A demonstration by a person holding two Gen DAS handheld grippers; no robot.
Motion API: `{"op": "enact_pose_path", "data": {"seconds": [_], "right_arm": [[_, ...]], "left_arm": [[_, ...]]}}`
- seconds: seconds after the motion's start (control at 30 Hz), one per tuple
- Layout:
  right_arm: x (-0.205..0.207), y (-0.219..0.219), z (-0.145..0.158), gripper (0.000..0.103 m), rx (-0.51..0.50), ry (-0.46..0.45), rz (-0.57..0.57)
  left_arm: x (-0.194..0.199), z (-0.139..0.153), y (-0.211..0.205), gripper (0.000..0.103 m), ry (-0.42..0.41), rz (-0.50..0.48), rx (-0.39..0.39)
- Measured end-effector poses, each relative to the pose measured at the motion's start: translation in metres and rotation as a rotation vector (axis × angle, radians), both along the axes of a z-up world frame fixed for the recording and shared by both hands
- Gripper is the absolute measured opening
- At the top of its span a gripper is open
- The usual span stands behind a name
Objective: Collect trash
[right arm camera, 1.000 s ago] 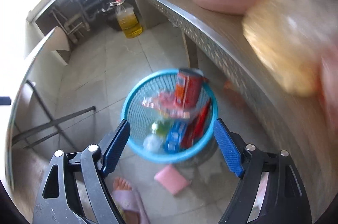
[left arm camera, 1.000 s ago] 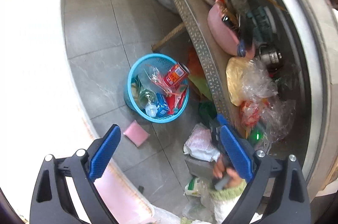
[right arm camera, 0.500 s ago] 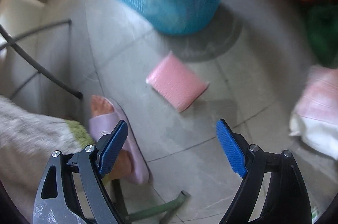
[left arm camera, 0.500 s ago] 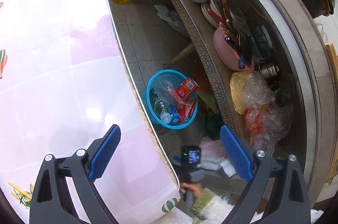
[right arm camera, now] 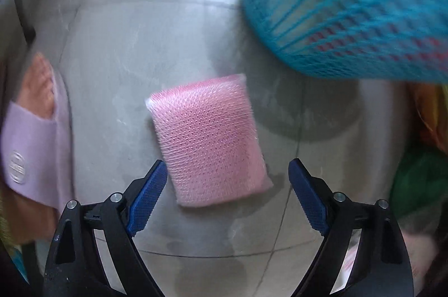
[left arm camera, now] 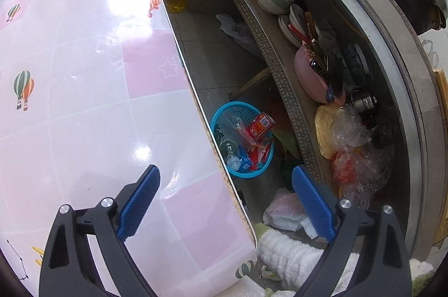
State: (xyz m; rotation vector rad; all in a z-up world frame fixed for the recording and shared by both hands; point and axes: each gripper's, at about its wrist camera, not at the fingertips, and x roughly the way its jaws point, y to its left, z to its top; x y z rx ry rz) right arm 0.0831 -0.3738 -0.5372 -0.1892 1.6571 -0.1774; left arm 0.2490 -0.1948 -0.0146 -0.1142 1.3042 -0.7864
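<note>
One pink mesh-wrapped sponge [right arm camera: 208, 140] lies flat on the grey tiled floor [right arm camera: 134, 44], its near edge reaching between the parted fingers of the right gripper [right arm camera: 226, 196], neither pad touching it. Just beyond it stands the blue mesh basket [right arm camera: 344, 5], filled with trash. Farther off, the left gripper [left arm camera: 225, 201] hangs spread wide and empty over the edge of a pink-checked tabletop [left arm camera: 84, 101].

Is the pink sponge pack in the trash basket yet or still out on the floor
Out. The pink sponge pack lies flat on the floor tiles beside the blue basket, and the open right claw is around its near end without gripping it.
</note>
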Motion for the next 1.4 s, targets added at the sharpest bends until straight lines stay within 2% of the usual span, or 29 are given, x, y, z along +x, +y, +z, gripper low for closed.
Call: {"op": "enact_pose_path", "data": {"seconds": [0.03, 0.13, 0.2, 0.3, 0.37, 0.47, 0.53, 0.73, 0.83, 0.9, 0.97, 1.03, 1.17, 1.3, 1.4], "right_arm": [[0.001, -0.001, -0.003, 0.087, 0.021, 0.005, 0.005], [0.005, -0.007, -0.011, 0.087, 0.082, 0.030, -0.028], [0.004, -0.012, -0.017, 0.078, 0.115, 0.055, -0.054], [0.001, -0.013, -0.017, 0.074, 0.124, 0.056, -0.061], [-0.005, -0.012, -0.014, 0.070, 0.126, 0.062, -0.057], [-0.019, -0.004, 0.009, 0.069, 0.158, 0.032, -0.084], [-0.035, 0.002, 0.047, 0.069, 0.205, -0.041, -0.104], [-0.066, 0.006, 0.213, 0.070, 0.382, -0.354, -0.185], [-0.043, -0.009, 0.273, 0.071, 0.473, -0.512, -0.253], [-0.017, -0.026, 0.289, 0.071, 0.535, -0.575, -0.296], [0.014, -0.044, 0.288, 0.072, 0.588, -0.583, -0.342], [0.048, -0.056, 0.272, 0.072, 0.584, -0.569, -0.361], [0.094, -0.101, 0.238, 0.073, 0.649, -0.476, -0.440], [0.118, -0.107, 0.209, 0.075, 0.577, -0.378, -0.460], [0.116, -0.106, 0.207, 0.077, 0.487, -0.354, -0.471]], "left_arm": [[0.000, 0.000, -0.001, 0.093, 0.004, 0.003, 0.000], [-0.001, -0.002, -0.001, 0.093, 0.010, 0.014, 0.007], [-0.001, -0.004, 0.001, 0.093, 0.016, 0.016, 0.010], [-0.002, -0.004, 0.002, 0.093, 0.021, 0.026, 0.016], [-0.002, -0.003, 0.003, 0.093, 0.019, 0.029, 0.014], [-0.003, -0.001, 0.003, 0.093, 0.011, 0.036, 0.010], [-0.004, 0.000, 0.005, 0.093, 0.008, 0.041, -0.005], [-0.006, 0.003, 0.011, 0.093, -0.009, 0.041, -0.033], [-0.009, 0.004, 0.012, 0.093, -0.022, 0.031, -0.037], [-0.012, 0.006, 0.014, 0.093, -0.035, 0.028, -0.038], [-0.014, 0.006, 0.017, 0.093, -0.033, 0.027, -0.045], [-0.015, 0.006, 0.020, 0.093, -0.023, 0.037, -0.054], [-0.018, 0.010, 0.025, 0.093, -0.028, 0.038, -0.063], [-0.018, 0.009, 0.026, 0.093, -0.028, 0.037, -0.068], [-0.017, 0.009, 0.027, 0.093, -0.024, 0.035, -0.065]]}}
